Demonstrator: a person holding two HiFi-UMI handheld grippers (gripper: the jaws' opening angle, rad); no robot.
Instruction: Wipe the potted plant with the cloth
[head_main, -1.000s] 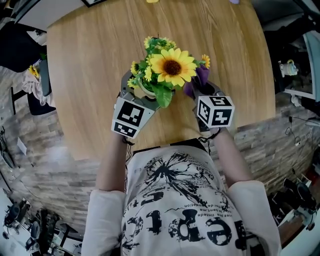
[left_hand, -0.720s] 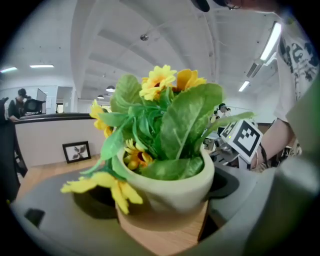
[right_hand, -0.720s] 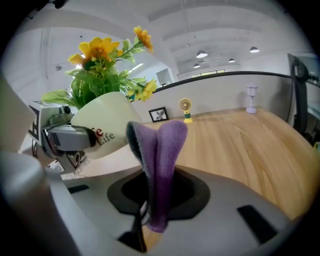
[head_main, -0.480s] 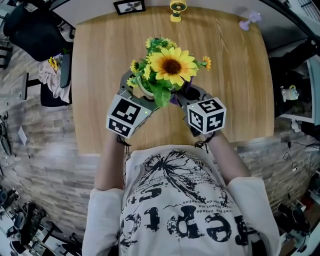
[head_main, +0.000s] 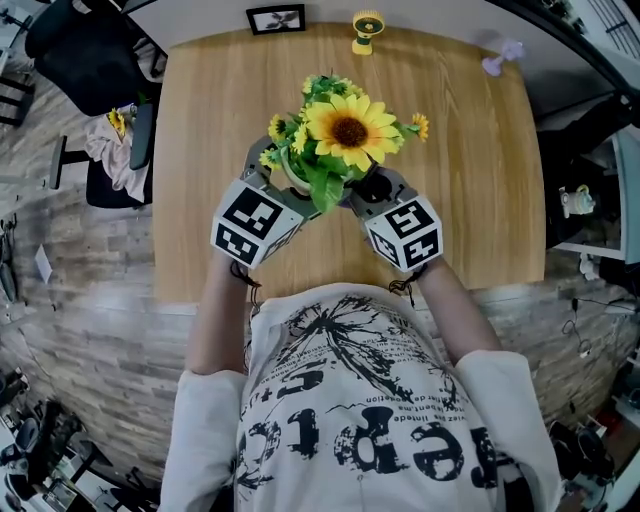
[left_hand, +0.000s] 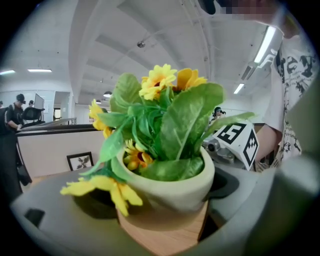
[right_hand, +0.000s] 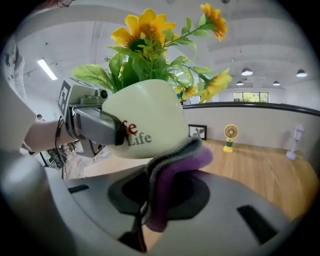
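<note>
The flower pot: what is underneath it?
A purple-grey cloth, pinched in the right gripper, touches the pot's lower side. Wooden table shows below. The pot's base itself is covered.

both forearms (head_main: 222, 320) reach forward, elbows tucked near the torso. left tongs (head_main: 268, 195) clamp the pot (left_hand: 170, 192), jaws spread wide on its body, nose tipped slightly down. right tongs (head_main: 378, 190) pinch the cloth (right_hand: 172, 180), folded edge pressed against the pot's side. marker cubes (head_main: 250, 225) sit side by side, angled up toward the head.
</note>
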